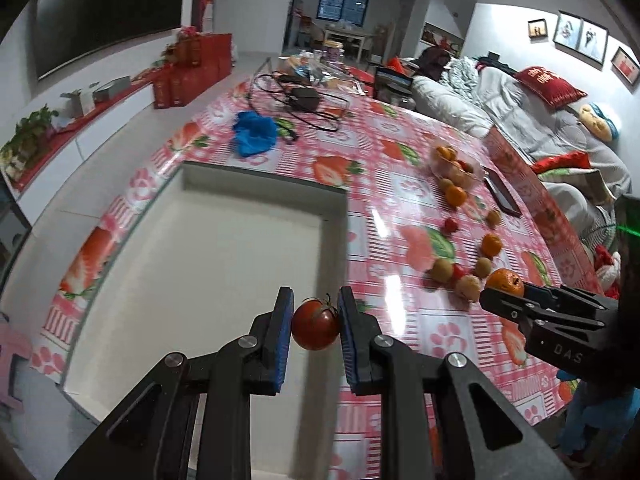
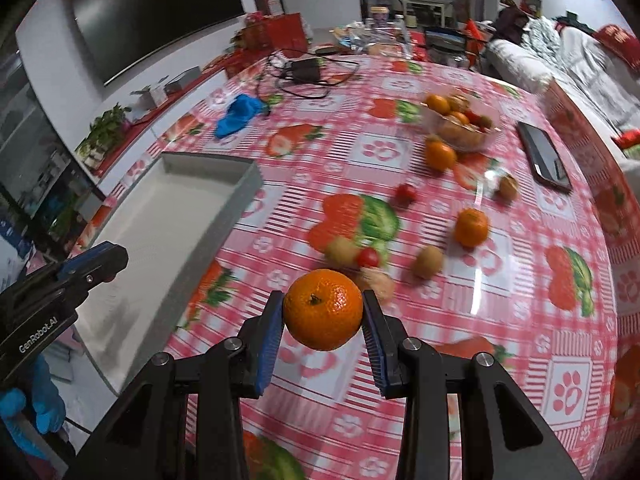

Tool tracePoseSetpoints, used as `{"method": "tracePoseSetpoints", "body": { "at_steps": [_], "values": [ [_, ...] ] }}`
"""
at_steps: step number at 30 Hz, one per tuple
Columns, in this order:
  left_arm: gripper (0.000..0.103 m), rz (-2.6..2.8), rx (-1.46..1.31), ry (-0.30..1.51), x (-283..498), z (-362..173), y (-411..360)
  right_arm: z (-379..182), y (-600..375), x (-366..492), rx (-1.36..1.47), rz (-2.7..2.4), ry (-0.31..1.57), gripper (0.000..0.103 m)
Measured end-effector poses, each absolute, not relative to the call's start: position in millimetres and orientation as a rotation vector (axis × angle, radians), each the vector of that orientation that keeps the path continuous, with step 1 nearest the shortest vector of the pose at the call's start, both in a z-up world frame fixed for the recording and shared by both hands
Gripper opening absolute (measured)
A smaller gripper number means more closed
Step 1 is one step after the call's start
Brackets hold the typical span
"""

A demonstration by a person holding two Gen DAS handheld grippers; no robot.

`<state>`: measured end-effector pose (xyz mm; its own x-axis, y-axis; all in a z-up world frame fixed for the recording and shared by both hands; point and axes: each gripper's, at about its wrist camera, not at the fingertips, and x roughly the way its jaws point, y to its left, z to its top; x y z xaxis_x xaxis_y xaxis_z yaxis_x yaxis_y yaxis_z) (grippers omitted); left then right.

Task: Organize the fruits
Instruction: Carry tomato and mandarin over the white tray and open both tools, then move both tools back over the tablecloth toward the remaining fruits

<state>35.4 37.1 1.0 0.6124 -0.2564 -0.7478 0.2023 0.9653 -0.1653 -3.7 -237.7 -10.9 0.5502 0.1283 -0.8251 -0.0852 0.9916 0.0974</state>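
the left tongs [image 1: 315, 322] are clenched on a small red tomato [image 1: 315, 329], held just over the near edge of the empty grey tray [image 1: 224, 256]; the right tongs [image 2: 323, 312] grip a mandarin [image 2: 322, 309] above the tablecloth [image 2: 460, 320], beside the tray. the step in hand looks like carrying both fruits to the tray, so next each must come over its floor, lower, and let go without rolling. loose on the cloth i count two mandarins, two cherry tomatoes and about four brownish fruits; the clear bowl [image 2: 464, 128] holds more, too blurred to count.
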Motion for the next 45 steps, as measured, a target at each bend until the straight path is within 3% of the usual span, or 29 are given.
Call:
{"method": "tracePoseSetpoints", "body": {
  "at_steps": [12, 26, 28, 32, 36, 38, 39, 45],
  "values": [
    [0.025, -0.123, -0.083, 0.882, 40, -15, 109, -13, -142, 20, -0.036, 0.278, 0.999, 0.040],
    [0.025, -0.060, -0.079, 0.992, 43, -61, 138, -48, -68, 28, -0.100, 0.408, 1.090, 0.040],
    [0.029, -0.058, -0.063, 0.994, 42, -64, 137, -53, -65, 29, -0.105, 0.413, 1.103, 0.040],
    [0.069, -0.052, -0.054, 0.978, 39, -63, 135, -54, -66, 29, -0.103, 0.419, 1.116, 0.042],
    [0.080, -0.036, -0.067, 0.951, 36, -55, 138, -48, -68, 28, -0.099, 0.407, 1.099, 0.059],
    [0.080, -0.033, -0.083, 0.948, 35, -51, 140, -42, -72, 29, -0.090, 0.392, 1.085, 0.070],
    [0.080, -0.031, -0.082, 0.948, 35, -49, 139, -39, -75, 29, -0.082, 0.387, 1.075, 0.081],
    [0.081, -0.051, -0.050, 0.923, 30, -32, 125, -19, -93, 27, -0.056, 0.350, 1.019, 0.084]
  ]
}}
